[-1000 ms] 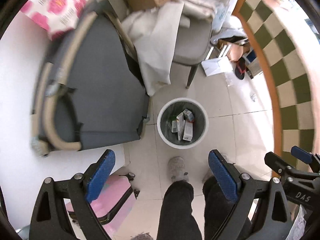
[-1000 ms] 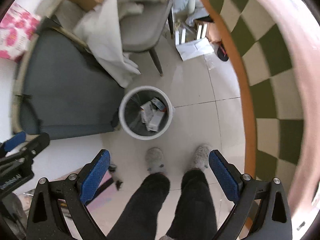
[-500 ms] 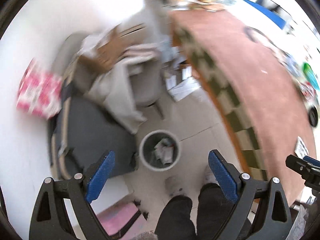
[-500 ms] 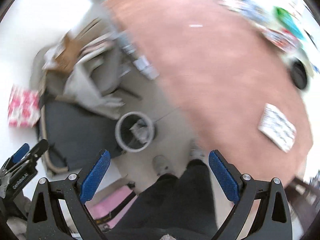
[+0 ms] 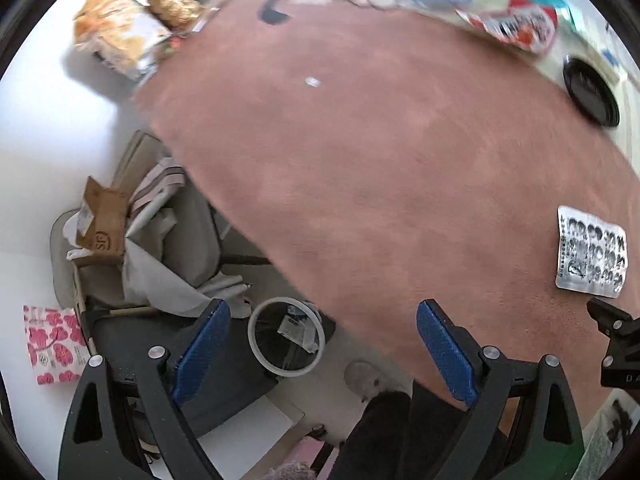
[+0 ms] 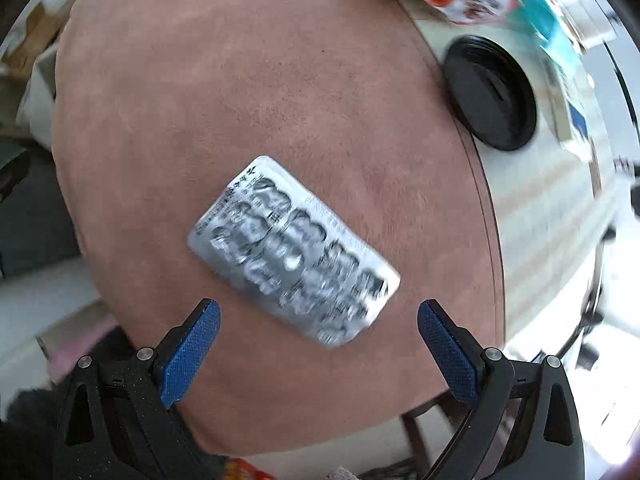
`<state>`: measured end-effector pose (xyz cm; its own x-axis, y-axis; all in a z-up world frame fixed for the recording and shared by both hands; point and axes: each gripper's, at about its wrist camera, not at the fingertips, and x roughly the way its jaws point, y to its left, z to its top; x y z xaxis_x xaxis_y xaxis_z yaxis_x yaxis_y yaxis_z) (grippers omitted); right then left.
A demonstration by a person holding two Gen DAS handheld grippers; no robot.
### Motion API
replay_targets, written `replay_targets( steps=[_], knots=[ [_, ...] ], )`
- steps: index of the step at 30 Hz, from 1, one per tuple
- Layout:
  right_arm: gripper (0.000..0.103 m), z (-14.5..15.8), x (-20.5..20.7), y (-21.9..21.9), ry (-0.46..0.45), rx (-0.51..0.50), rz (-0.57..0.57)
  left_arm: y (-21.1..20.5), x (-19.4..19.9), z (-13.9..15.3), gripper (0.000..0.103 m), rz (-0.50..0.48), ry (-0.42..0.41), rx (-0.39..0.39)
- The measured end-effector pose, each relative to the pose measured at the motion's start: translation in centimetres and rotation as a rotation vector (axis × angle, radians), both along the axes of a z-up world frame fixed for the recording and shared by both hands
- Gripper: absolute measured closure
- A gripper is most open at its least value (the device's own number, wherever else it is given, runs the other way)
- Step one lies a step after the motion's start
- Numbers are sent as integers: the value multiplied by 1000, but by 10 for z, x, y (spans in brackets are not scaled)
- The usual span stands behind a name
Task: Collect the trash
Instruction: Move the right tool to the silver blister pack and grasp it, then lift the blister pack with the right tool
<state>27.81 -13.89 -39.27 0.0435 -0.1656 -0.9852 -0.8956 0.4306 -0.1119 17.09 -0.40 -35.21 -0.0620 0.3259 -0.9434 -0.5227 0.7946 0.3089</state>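
On the pink-brown tabletop (image 6: 280, 80), just ahead of my right gripper (image 6: 318, 342), lies a silver blister pack (image 6: 294, 250), flat and diagonal, foil side up. Right gripper is spread wide and empty; so is my left gripper (image 5: 322, 354), which hangs over the table edge above the white-rimmed trash bin (image 5: 286, 338) on the floor. I judge the pack very light, thin, semi-stiff, slick foil, hard to get under on a flat surface. Best hold looks like across the short width at the near end, one pad pressing an edge up. A black lid (image 6: 490, 92) sits well apart.
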Motion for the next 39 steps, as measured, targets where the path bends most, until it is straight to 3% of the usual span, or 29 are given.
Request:
replay_targets(
  steps=[5,9,11,13,16,21,24,27,33,36,37,39],
  knots=[
    [4,-23,7,14,52,-29,68,2,9,-14,8,3,36,-32],
    [6,-28,13,12,91,-15,52,2,9,-16,8,13,42,-43],
    [12,-25,10,12,85,-1,58,1,10,-17,8,16,42,-46],
    [28,-21,14,10,79,10,59,1,12,-16,8,16,42,-45],
    [34,-17,18,4,79,31,18,1,19,-13,8,7,37,-44],
    [34,-7,55,-23,111,103,-202,-3,40,0,8,-24,12,-32],
    [34,10,91,-58,111,163,-393,-9,61,11,8,-52,-19,-45],
    [34,25,126,-99,54,200,-579,-21,92,19,8,-94,-56,-77],
    [35,19,203,-164,-129,214,-909,-53,186,12,8,-180,-99,-240],
    [36,14,232,-176,-173,218,-970,-71,232,3,8,-192,-113,-348],
    [41,13,237,-176,-174,207,-979,-78,246,0,8,-197,-118,-377],
    [41,14,252,-180,-185,206,-973,-91,265,-9,8,-212,-103,-401]
  ],
)
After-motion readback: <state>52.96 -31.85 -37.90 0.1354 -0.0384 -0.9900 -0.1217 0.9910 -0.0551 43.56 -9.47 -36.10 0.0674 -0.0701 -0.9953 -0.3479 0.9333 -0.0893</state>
